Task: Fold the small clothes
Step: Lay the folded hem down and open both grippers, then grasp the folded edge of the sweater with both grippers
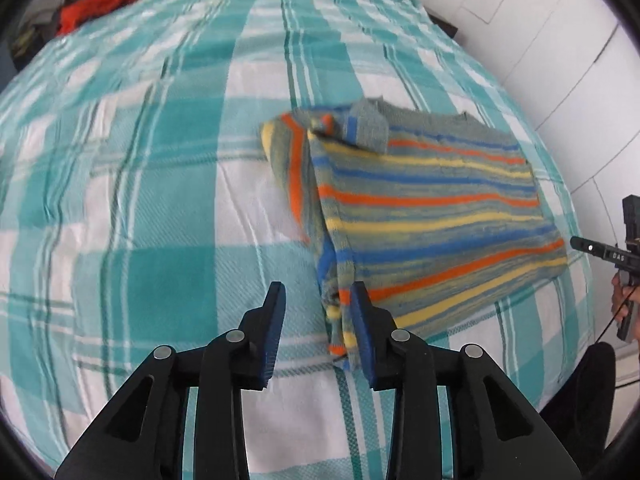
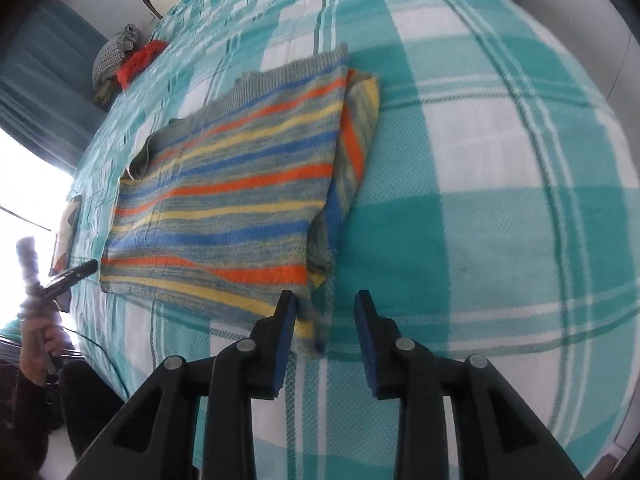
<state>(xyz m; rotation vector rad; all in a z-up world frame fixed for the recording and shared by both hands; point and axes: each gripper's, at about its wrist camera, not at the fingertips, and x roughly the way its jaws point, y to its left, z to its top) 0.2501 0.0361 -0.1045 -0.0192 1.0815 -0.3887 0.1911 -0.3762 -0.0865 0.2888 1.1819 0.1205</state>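
**Both grippers open at the near corners of a half-folded sweater**

At the far left of the left wrist view, a crumpled red cloth [image 1: 96, 6] sits with other bundled laundry at the far edge of the bed, well apart from the work, probably waiting its turn. The teal-and-white checked bedspread [image 1: 160, 160] gives a broad, flat surface for folding.

Right of centre lies the small knitted sweater with grey, orange, yellow and blue stripes [image 1: 432, 200]. It rests flat, with a sleeve and side panel turned in along its left edge, which makes a thicker doubled strip there; one grey cuff lies over the top near the neckline. That looks like a first lengthwise fold already made.

The left gripper [image 1: 318, 320] has its jaws spread wide, holding nothing. Its right finger sits just beside or against the sweater's near left corner, seemingly placed to take that folded edge.

In the right wrist view, the right gripper [image 2: 328, 320] is likewise wide open and empty, its left finger at the sweater's near right corner [image 2: 308, 320], where the turned-in layer ends. With one gripper at each near corner, the likely next move is pinching both and carrying the hem toward the neckline.
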